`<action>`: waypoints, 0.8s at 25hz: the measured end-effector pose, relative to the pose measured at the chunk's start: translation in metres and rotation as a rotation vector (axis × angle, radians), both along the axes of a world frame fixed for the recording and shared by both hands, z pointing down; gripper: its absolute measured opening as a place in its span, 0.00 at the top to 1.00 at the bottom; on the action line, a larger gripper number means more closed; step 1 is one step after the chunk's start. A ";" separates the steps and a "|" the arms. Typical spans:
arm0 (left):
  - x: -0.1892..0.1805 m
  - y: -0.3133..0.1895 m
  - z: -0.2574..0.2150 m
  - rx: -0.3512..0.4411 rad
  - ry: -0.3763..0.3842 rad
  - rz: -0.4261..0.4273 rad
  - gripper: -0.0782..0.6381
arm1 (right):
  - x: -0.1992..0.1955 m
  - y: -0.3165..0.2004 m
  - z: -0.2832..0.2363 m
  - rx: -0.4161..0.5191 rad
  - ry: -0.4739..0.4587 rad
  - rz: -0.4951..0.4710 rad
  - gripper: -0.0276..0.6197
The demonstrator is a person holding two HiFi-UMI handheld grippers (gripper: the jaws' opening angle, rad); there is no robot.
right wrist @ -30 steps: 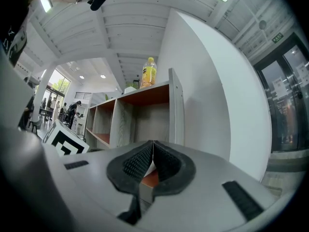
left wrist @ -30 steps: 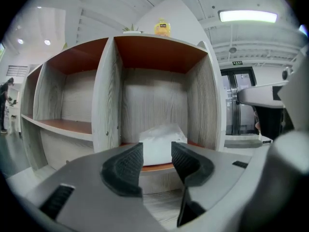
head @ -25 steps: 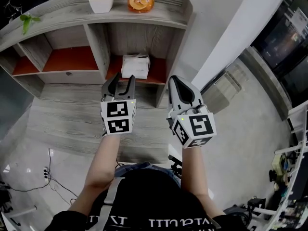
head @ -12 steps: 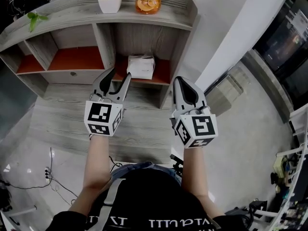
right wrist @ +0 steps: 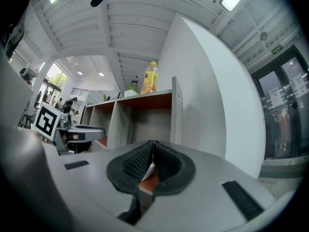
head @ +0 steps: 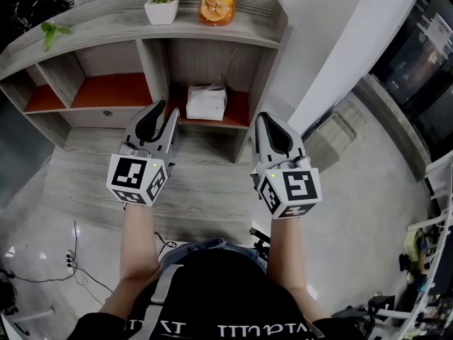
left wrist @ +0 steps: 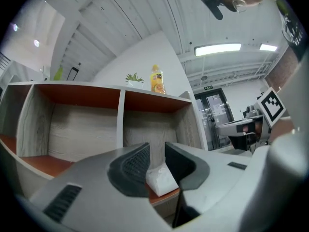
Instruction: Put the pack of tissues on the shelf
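The pack of tissues (head: 206,102) sits inside a compartment of the shelf (head: 92,27), at twelve o'clock in the head view. The left tongs (head: 167,109) are closing on nothing; the right tongs (head: 263,119) are closed, empty. Placement looks done.

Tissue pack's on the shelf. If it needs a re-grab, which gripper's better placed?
Left, probably. The left gripper points at the tissue pack, jaws closing but apart, nothing between them. The right gripper sits off to the side, jaws together.
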State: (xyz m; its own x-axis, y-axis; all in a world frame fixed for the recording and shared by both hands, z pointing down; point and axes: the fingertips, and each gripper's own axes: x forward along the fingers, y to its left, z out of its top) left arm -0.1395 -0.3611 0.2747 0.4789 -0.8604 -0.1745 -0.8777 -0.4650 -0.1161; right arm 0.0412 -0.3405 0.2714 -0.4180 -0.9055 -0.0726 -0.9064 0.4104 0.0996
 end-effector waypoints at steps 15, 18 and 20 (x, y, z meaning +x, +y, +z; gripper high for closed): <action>-0.015 0.008 -0.013 0.058 -0.004 -0.034 0.87 | 0.003 0.001 -0.014 0.039 0.014 0.019 0.93; -0.016 0.008 -0.015 0.056 0.004 -0.031 0.87 | 0.003 0.002 -0.017 0.048 0.018 0.029 0.93; -0.016 0.009 -0.015 0.055 0.002 -0.030 0.87 | 0.003 0.002 -0.018 0.049 0.020 0.036 0.93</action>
State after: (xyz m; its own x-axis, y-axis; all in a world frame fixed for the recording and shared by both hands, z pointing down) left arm -0.1553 -0.3525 0.2594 0.4526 -0.8635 -0.2226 -0.8914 -0.4315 -0.1386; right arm 0.0441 -0.3383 0.2529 -0.3867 -0.9157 -0.1094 -0.9183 0.3714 0.1370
